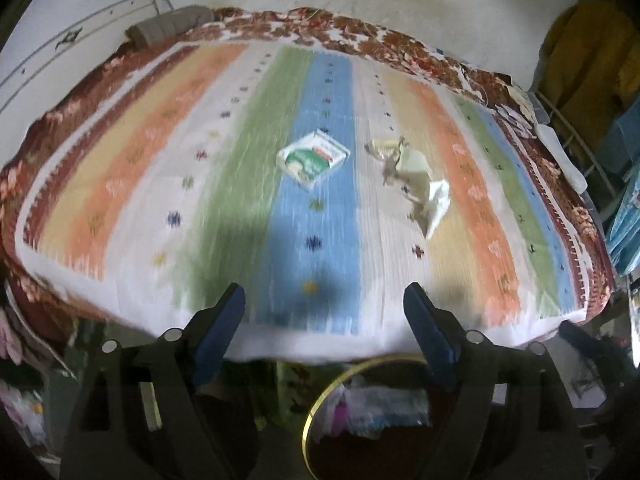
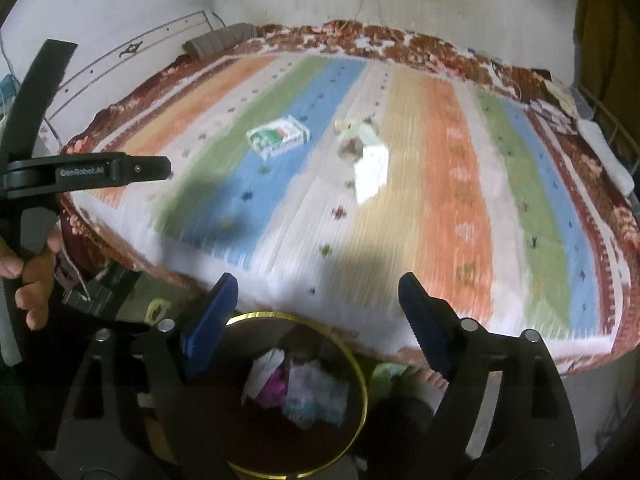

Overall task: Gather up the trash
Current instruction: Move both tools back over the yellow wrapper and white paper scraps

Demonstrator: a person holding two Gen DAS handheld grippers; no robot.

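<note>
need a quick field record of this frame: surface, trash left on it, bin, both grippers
surface: bed with striped cover
trash on bed: small green and white box on the blue stripe; crumpled pale wrappers beside it, apart from the box
bin: round, gold rim, on the floor at the near edge of the bed, already holds crumpled trash
left gripper: jaws open, nothing between them
right gripper: jaws open, nothing between them, above the bin
image quality: motion blur

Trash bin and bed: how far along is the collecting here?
Done: the gold-rimmed bin already holds crumpled wrappers. In hand: nothing; left gripper and right gripper are both open and empty. Left: the small box and crumpled paper scraps on the striped bedcover.
</note>
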